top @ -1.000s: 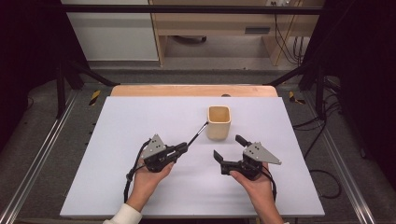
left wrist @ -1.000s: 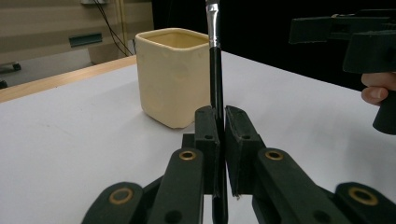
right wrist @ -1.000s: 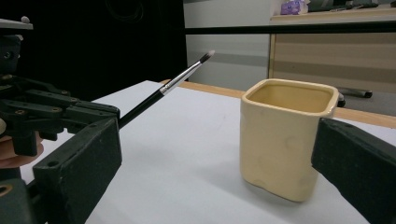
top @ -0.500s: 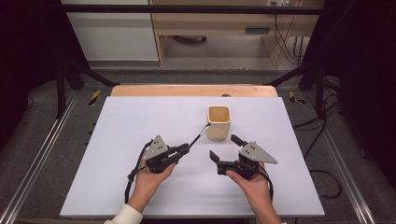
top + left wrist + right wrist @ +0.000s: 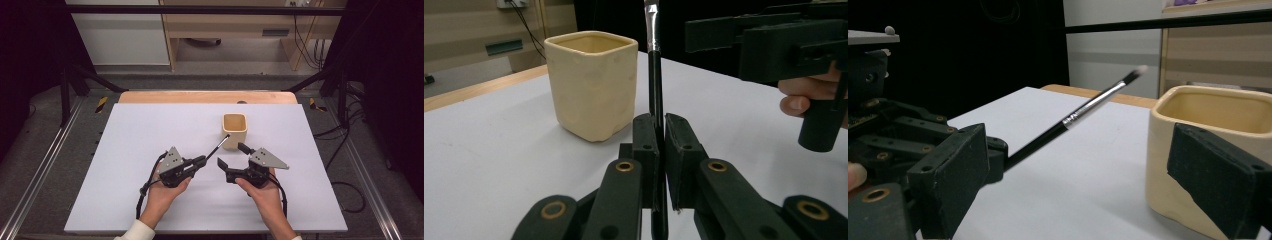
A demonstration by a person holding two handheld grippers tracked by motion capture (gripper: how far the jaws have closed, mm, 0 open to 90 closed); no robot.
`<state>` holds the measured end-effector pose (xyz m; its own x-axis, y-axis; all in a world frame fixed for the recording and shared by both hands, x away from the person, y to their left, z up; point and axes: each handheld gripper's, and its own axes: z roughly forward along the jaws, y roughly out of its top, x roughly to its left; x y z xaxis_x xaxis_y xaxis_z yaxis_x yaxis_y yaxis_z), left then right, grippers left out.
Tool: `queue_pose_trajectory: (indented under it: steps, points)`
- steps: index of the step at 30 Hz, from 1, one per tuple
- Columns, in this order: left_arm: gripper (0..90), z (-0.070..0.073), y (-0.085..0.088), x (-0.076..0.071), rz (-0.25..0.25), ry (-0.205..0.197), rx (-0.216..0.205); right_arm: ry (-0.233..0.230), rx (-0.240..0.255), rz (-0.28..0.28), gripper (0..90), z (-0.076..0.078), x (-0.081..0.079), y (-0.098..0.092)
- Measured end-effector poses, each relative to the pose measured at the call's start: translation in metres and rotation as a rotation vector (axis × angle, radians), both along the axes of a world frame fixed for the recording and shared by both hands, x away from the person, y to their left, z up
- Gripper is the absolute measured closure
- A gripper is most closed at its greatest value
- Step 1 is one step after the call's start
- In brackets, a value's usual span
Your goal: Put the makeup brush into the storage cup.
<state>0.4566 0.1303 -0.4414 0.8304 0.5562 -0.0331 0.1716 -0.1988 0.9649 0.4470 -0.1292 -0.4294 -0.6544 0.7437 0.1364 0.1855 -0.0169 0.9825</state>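
Two grippers: my left gripper (image 5: 200,161) clenches a brush (image 5: 218,147) aimed at the cup (image 5: 234,129); right gripper (image 5: 231,161) gapes, nearer.

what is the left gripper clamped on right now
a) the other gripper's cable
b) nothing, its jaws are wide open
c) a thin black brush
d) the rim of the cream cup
c: the left gripper has its jaws shut on a thin black brush with a silver ferrule, beside the cream square ceramic cup.
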Motion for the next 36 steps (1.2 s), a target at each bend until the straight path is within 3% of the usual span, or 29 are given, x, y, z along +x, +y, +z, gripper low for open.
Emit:
queue_pose_trajectory:
  steps: [18,36]
  points:
    - [84.1,-0.001,-0.005,-0.002,-0.023,-0.001,-0.002,0.089,0.071,0.039,33.7,-0.010,0.015,0.010]
    - [84.1,-0.001,-0.009,-0.004,-0.031,-0.006,-0.001,0.115,0.107,0.090,48.7,-0.010,0.014,0.011]
